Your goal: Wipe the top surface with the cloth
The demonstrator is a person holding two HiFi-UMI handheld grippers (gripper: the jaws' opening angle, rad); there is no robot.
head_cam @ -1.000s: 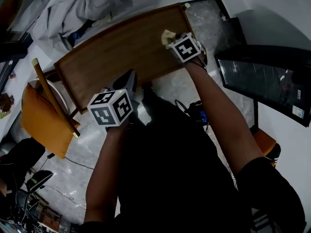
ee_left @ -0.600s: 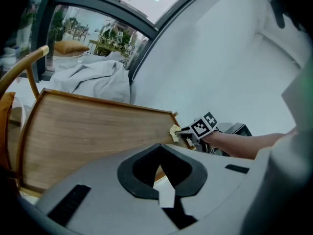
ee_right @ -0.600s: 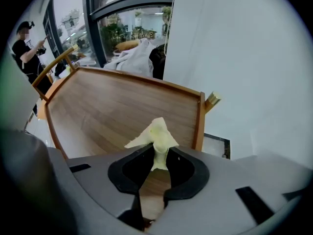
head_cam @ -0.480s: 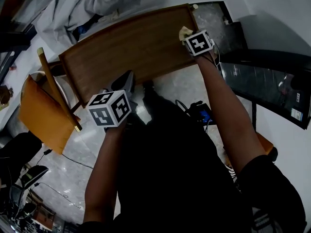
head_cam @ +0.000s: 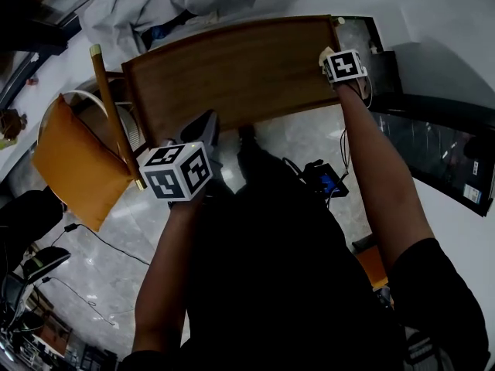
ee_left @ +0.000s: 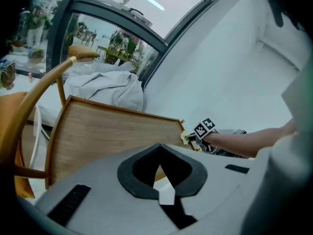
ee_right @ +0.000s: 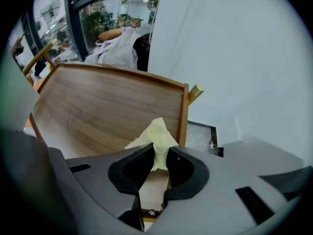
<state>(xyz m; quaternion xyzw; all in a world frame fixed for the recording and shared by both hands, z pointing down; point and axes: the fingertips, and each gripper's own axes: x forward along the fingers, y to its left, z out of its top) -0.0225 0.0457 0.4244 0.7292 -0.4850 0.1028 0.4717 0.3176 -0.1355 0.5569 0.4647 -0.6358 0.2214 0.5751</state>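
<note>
The brown wooden table top (head_cam: 232, 76) has a raised rim and lies across the upper head view. My right gripper (head_cam: 332, 57) is at its far right corner, shut on a pale yellow cloth (head_cam: 327, 53). In the right gripper view the cloth (ee_right: 157, 135) sticks up between the jaws, over the table top (ee_right: 98, 111) near its right rim. My left gripper (head_cam: 207, 122) hangs off the table's near edge, over the floor. Its jaws meet at the tips in the left gripper view (ee_left: 160, 146), with nothing held, and the table top (ee_left: 107, 136) lies beyond them.
A wooden chair with an orange cushion (head_cam: 69, 161) stands at the table's left end. A heap of grey-white fabric (head_cam: 162, 6) lies beyond the table. A dark glass panel (head_cam: 441, 153) sits to the right. Cables and a small device (head_cam: 321, 180) lie on the marble floor.
My right gripper has slid the cloth along the table top to the right, up to the far right corner. The left gripper has stayed put.
</note>
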